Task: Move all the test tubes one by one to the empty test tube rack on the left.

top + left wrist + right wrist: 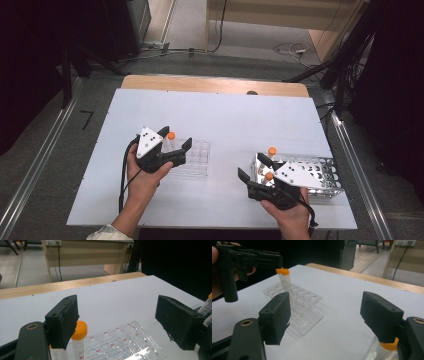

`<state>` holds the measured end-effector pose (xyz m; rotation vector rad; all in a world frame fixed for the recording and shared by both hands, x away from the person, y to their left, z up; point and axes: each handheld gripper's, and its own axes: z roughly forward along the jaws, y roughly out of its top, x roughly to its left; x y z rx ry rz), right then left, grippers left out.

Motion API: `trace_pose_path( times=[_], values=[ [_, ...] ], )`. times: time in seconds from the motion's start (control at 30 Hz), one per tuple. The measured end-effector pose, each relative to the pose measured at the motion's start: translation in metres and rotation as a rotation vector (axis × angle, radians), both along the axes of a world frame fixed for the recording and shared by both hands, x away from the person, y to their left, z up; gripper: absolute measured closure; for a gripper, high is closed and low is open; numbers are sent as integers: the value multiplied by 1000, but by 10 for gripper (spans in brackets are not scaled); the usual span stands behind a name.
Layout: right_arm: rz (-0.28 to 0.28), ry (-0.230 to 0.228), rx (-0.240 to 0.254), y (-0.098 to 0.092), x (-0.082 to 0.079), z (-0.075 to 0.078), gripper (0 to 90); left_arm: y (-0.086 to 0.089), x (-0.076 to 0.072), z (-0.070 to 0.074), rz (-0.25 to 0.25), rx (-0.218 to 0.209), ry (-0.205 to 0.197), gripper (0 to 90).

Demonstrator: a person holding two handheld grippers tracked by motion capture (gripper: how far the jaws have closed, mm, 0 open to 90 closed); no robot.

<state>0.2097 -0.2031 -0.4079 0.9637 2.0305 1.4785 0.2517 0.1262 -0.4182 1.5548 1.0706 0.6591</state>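
A clear plastic rack (194,159) (120,342) (298,305) lies left of the table's middle. One orange-capped tube (171,136) (79,332) (284,277) stands upright in its far left corner. My left gripper (176,138) (117,322) hangs over that corner with its jaws wide apart; the tube stands close beside one jaw, unpressed. At the right, a metal rack (312,172) holds two orange-capped tubes (272,150) (269,176). My right gripper (251,167) (324,315) is open at that rack's left end, nothing between its jaws, an orange cap (388,346) just under one jaw.
The racks rest on a white table (225,115) with a wooden strip (215,84) along its far edge. Open white surface lies between the two racks and beyond them. Floor rails, cables and dark stands surround the table.
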Motion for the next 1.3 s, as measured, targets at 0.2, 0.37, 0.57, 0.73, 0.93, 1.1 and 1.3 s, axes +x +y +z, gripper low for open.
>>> trace_pose_path(
  times=[0.2, 0.37, 0.57, 0.73, 0.93, 1.1, 1.3],
  values=[
    [-59, -6, 4, -23, -4, -5, 235, -2, 0, 0, -4, -1, 1, 192],
    [-85, 2, 0, -34, -7, -14, 242, -3, 0, 0, -6, -3, 0, 192],
    [-103, 1, -10, -40, -10, -26, 262, -3, -1, 1, -6, -5, -4, 193],
    [-112, 3, -19, -40, -11, -41, 274, -3, -1, 1, -7, -11, -9, 193],
    [-116, 18, -39, -41, -12, -51, 329, -1, -2, 1, -6, -15, -9, 192],
    [-110, 33, -54, -41, -11, -55, 415, 0, -3, 1, -4, -15, -9, 193],
    [-120, 46, -59, -43, -9, -60, 529, 1, -3, 0, -3, -15, -7, 193]
  ],
)
